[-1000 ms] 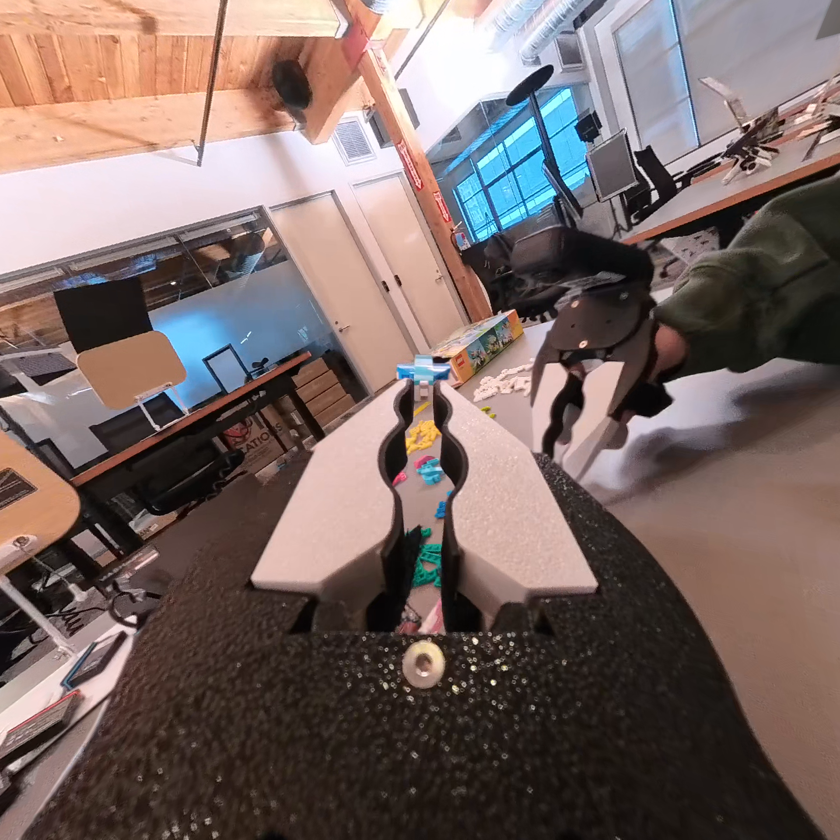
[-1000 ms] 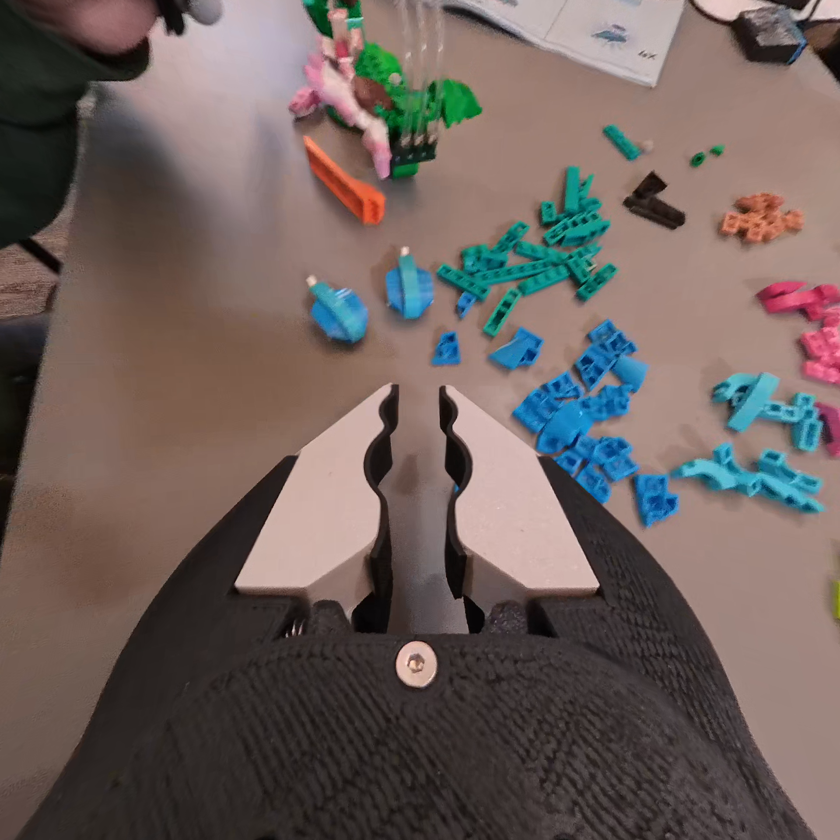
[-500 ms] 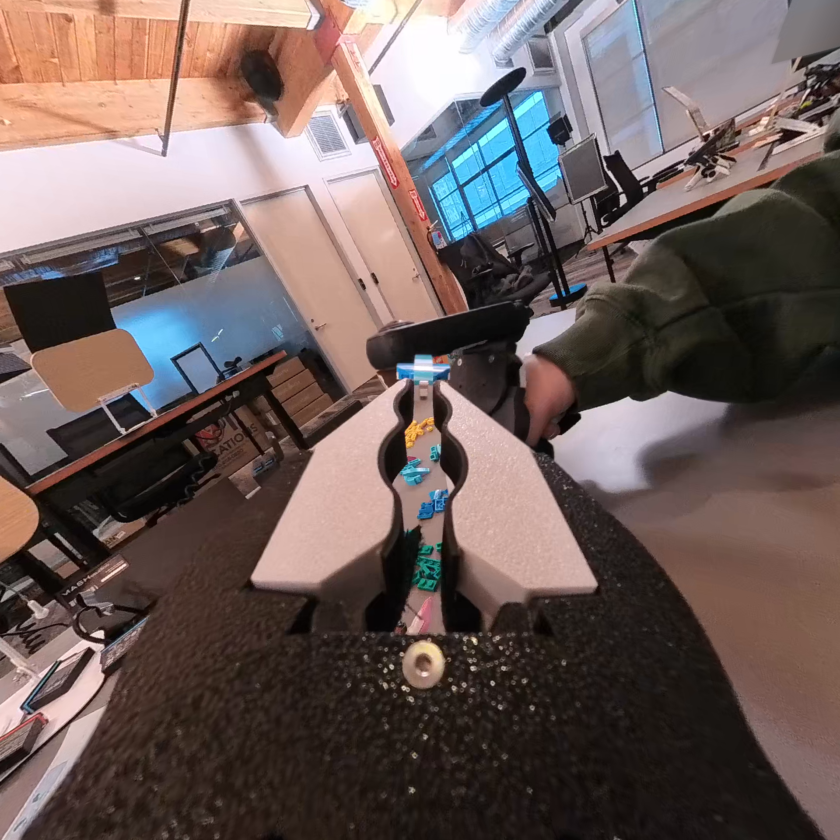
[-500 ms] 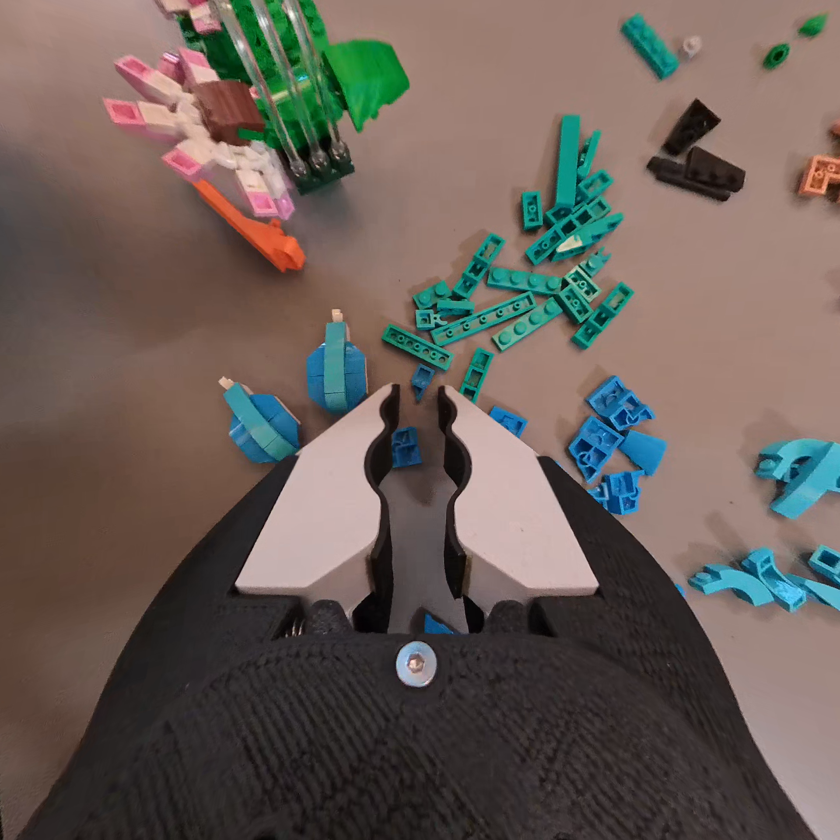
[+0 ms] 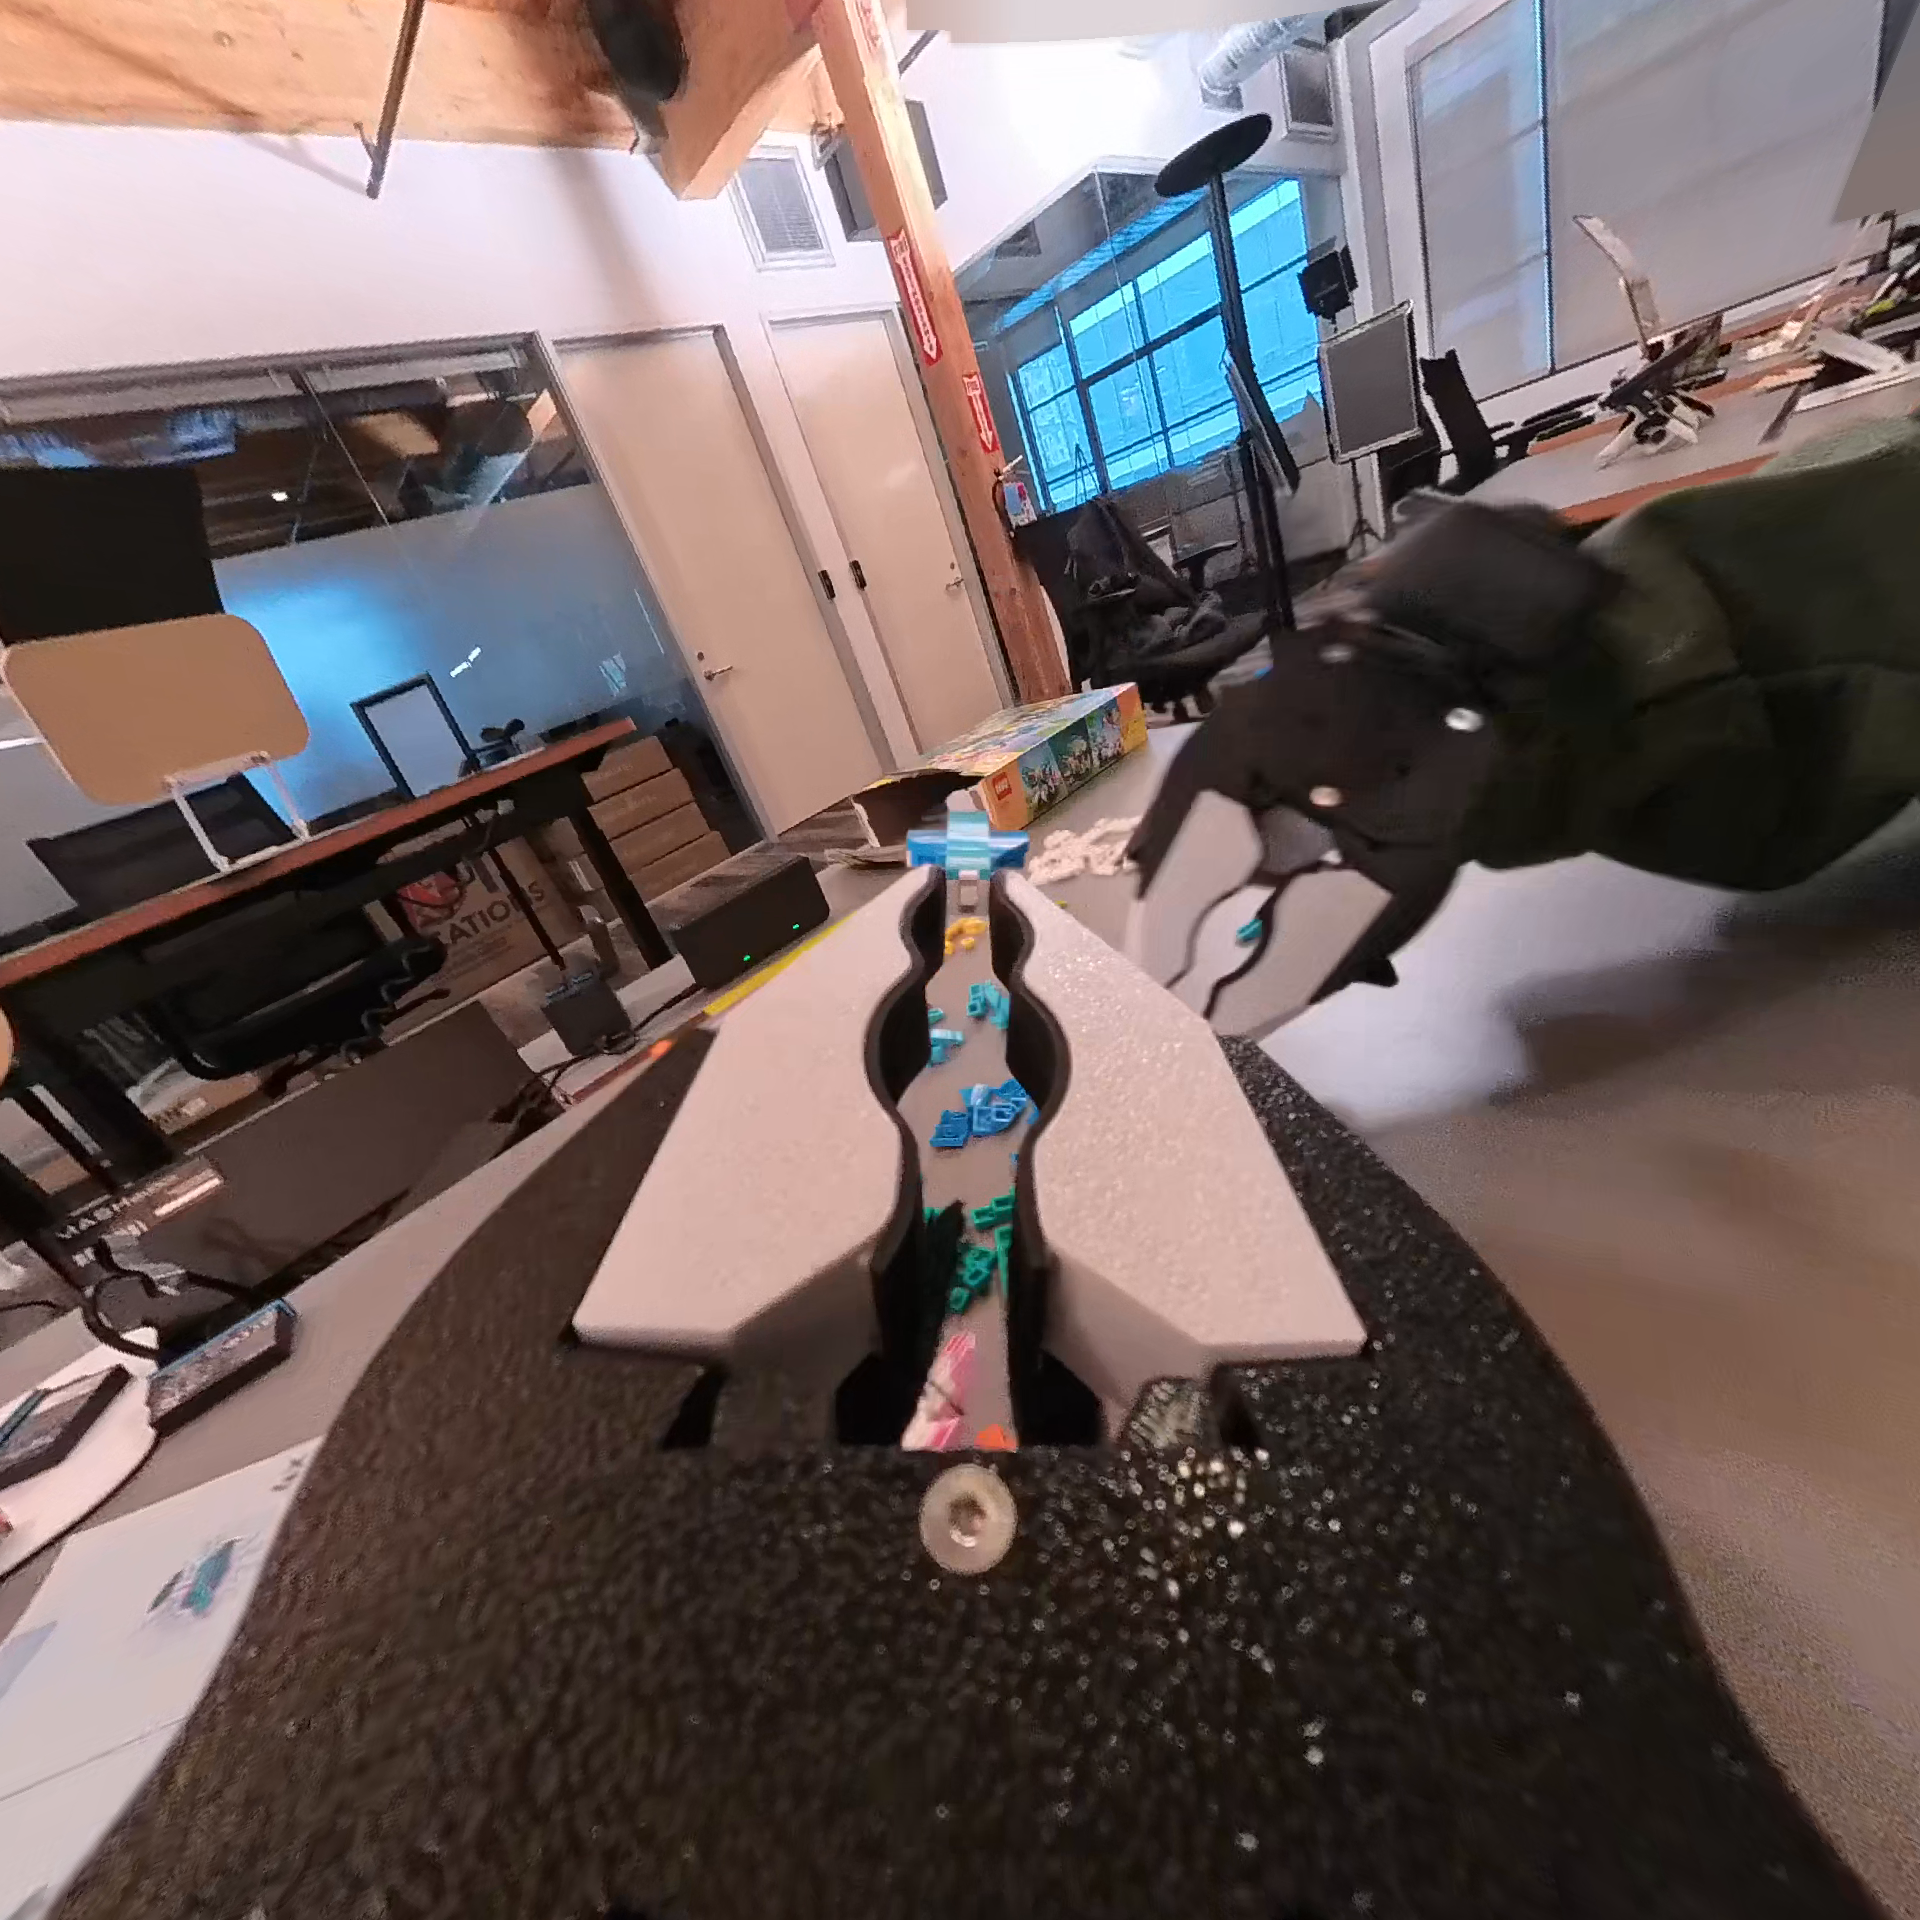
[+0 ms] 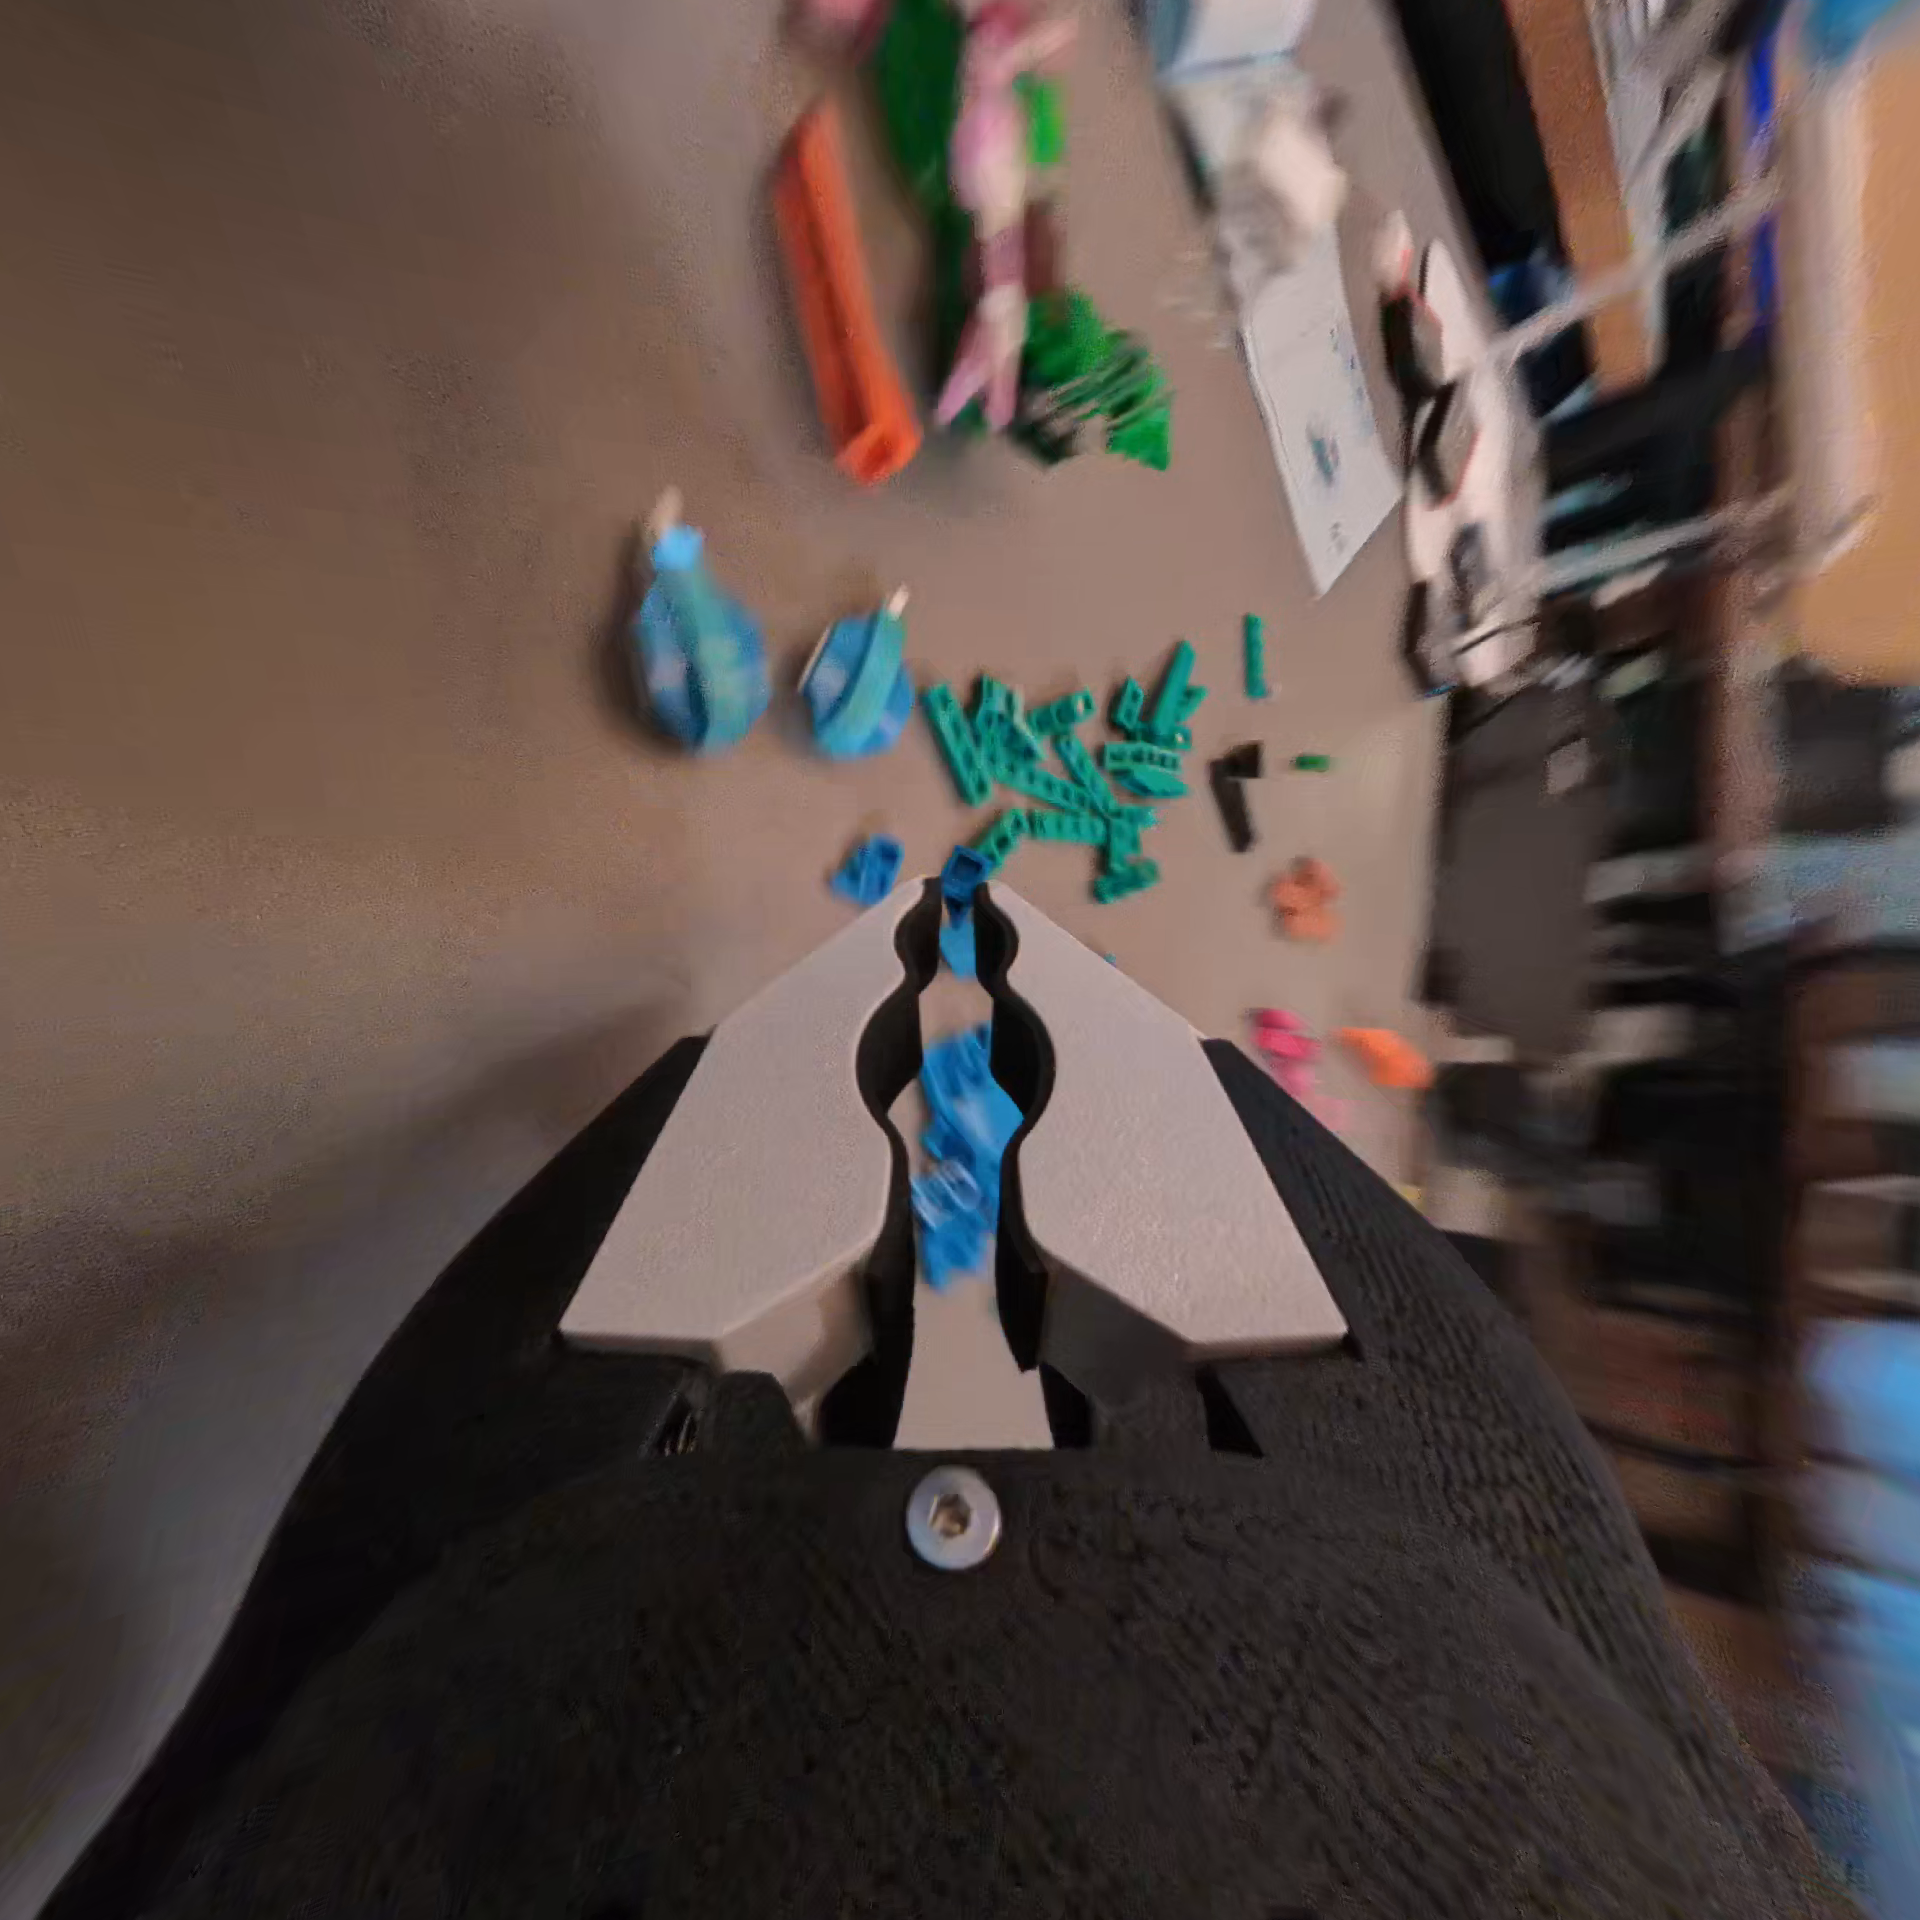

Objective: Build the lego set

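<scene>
In the left wrist view my left gripper (image 5: 966,883) is shut on a small blue and white lego assembly (image 5: 966,847) and holds it above the grey table (image 5: 1558,1195). My right gripper (image 6: 961,896) is shut on a small blue brick (image 6: 961,868) above the loose pieces; its view is motion-blurred. It also shows in the left wrist view (image 5: 1278,925), held by a hand in a green sleeve. Two finished blue round builds (image 6: 696,665) (image 6: 862,686) lie on the table beyond it.
A teal pile (image 6: 1070,758), a blue pile (image 6: 966,1122), black pieces (image 6: 1236,790), an orange piece (image 6: 842,343) and a green and pink flower build (image 6: 997,260) lie ahead. An instruction booklet (image 6: 1309,416) lies at right. The lego box (image 5: 1049,748) stands far back.
My right gripper dropped onto the blue pile, shut on a small blue brick and swung up and away. My left gripper kept its blue assembly and barely moved.
</scene>
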The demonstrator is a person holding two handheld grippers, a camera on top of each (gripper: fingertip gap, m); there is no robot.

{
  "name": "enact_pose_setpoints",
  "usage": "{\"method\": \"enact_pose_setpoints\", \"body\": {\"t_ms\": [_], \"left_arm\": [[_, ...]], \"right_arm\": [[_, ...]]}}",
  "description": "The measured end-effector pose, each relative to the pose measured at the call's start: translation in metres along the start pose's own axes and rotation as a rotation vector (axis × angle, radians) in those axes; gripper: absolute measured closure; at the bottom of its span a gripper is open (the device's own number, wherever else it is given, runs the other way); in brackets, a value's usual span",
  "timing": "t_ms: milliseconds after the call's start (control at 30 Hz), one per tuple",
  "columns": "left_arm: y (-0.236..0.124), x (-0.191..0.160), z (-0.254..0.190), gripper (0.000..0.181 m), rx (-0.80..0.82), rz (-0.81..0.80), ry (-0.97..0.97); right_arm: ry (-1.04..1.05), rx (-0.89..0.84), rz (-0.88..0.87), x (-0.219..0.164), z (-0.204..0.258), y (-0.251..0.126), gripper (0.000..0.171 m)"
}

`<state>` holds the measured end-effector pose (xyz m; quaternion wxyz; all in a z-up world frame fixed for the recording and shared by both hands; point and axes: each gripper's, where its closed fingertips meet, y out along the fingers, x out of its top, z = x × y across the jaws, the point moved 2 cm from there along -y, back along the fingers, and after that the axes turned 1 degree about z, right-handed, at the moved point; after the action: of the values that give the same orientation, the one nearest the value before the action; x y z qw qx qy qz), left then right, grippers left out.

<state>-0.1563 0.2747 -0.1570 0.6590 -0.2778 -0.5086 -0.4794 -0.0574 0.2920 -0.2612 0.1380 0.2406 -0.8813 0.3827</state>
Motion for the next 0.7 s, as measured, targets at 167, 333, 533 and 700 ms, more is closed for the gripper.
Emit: {"method": "enact_pose_setpoints", "body": {"t_ms": [167, 333, 533, 700], "left_arm": [[0.006, -0.004, -0.010, 0.176, -0.041, 0.018, -0.019], [0.010, -0.005, -0.019, 0.176, -0.073, 0.026, -0.023], [0.011, -0.006, -0.025, 0.176, -0.097, 0.031, -0.030], [0.013, -0.006, -0.031, 0.176, -0.116, 0.028, -0.035]], "right_arm": [[-1.038, -0.076, 0.319, -0.029, 0.028, -0.028, 0.167], [-1.518, 0.069, 0.353, -0.046, 0.048, -0.042, 0.167], [-1.701, 0.144, 0.184, -0.027, 0.083, -0.052, 0.167], [-1.718, 0.135, 0.133, -0.019, 0.102, -0.057, 0.167]]}}
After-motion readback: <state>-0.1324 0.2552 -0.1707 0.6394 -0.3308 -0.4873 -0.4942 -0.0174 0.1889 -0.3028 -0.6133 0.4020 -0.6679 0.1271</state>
